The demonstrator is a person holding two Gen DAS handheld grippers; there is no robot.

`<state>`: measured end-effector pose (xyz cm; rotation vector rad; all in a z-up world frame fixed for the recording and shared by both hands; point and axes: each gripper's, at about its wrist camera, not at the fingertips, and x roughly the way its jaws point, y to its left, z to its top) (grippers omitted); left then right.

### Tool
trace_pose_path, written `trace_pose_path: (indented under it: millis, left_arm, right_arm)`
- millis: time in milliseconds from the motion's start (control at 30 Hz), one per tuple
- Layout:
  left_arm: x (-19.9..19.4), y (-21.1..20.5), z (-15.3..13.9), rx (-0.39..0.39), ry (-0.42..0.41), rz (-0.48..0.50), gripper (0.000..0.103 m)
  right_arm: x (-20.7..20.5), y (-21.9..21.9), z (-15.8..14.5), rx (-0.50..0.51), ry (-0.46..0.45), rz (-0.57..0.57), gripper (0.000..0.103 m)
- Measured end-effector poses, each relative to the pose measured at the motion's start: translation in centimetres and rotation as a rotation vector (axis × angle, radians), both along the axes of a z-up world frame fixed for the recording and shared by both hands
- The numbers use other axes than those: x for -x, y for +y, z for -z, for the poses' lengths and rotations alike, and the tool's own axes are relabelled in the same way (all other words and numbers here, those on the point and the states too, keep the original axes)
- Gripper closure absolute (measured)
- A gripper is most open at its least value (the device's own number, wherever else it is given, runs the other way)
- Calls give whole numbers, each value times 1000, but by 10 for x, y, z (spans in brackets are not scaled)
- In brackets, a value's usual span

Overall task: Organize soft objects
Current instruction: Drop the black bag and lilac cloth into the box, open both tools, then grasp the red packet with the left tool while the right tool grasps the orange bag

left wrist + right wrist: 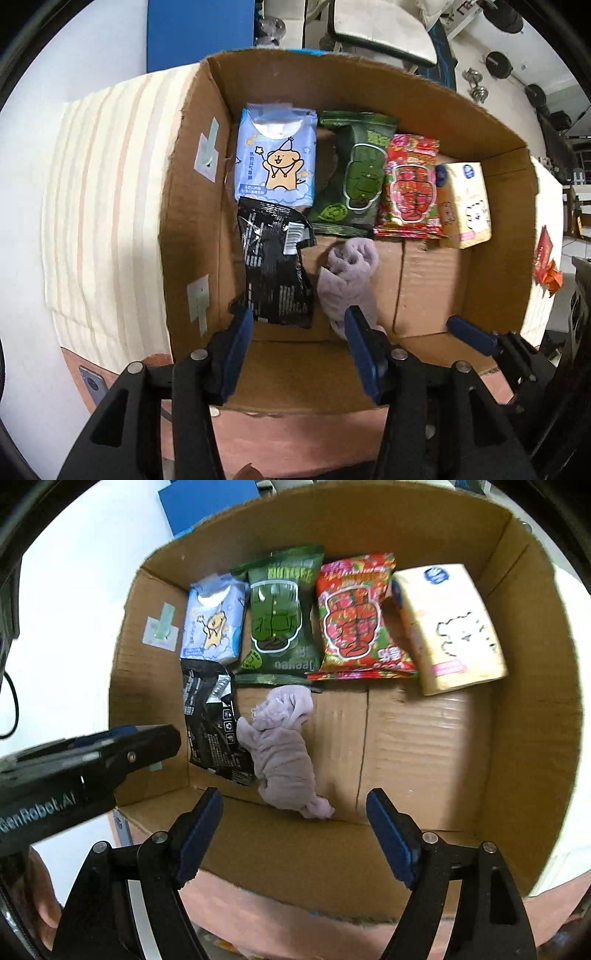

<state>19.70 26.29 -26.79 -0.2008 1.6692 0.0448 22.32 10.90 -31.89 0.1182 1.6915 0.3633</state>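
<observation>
An open cardboard box (436, 266) (424, 738) holds a row at its far wall: a blue tissue pack (277, 162) (214, 622), a green packet (354, 177) (280, 616), a red packet (410, 188) (356, 618) and a cream tissue pack (465, 205) (450, 627). A black packet (275, 266) (212, 722) and a crumpled lilac cloth (345, 277) (282, 749) lie loose nearer me. My left gripper (299, 332) is open and empty above the box's near edge. My right gripper (293, 814) is open and empty above the cloth's near end.
The box sits on a striped cream cloth (103, 206) over a pinkish surface (280, 439). A phone (92, 384) lies at the near left. The right gripper shows at right in the left wrist view (480, 336); the left gripper's body (81, 768) crosses the right wrist view.
</observation>
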Motion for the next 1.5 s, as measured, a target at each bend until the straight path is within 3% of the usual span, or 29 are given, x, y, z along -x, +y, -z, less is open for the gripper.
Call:
trace_pose_path:
  millis: [33,133,300,333,567,967,1133,1267,1367,1500]
  left_arm:
    - [2,0,-3,7,-9,-2,51]
    - [1,1,-14,-3,-42,-3,0]
    - [3,-7,-26,-52,-92,4,0]
    - [5,-8,-28,-50,-100,0,0]
    - [26,-17,-53,-84,-206,-28,0]
    - [56,-58,-112,-174,-385,-30,0]
    - [53,-101,-140,-249,-496,24,0]
    - [37,-156,-149,-245,-536,114,0]
    - [16,-205,-142,-186,-512,174,0]
    - [-21,-282,-113,-49,-428,272,0]
  right_arm:
    - [2,-9,-10,9,-6,-2,20]
    - [3,-19,-28,25,-39,-2,13]
    - [11,-26,-51,113,-127,-10,7]
    - [11,-26,-53,124,-139,-11,1]
    - [21,-34,-65,160,-225,-3,0]
    - [47,-64,-111,53,-285,-11,0]
    - [53,-111,-141,62,-389,67,0]
    - [48,-173,-163,94,-458,175,0]
    - [40,-229,-165,90,-431,256,0]
    - [30,-312,-150,110,-386,336,0]
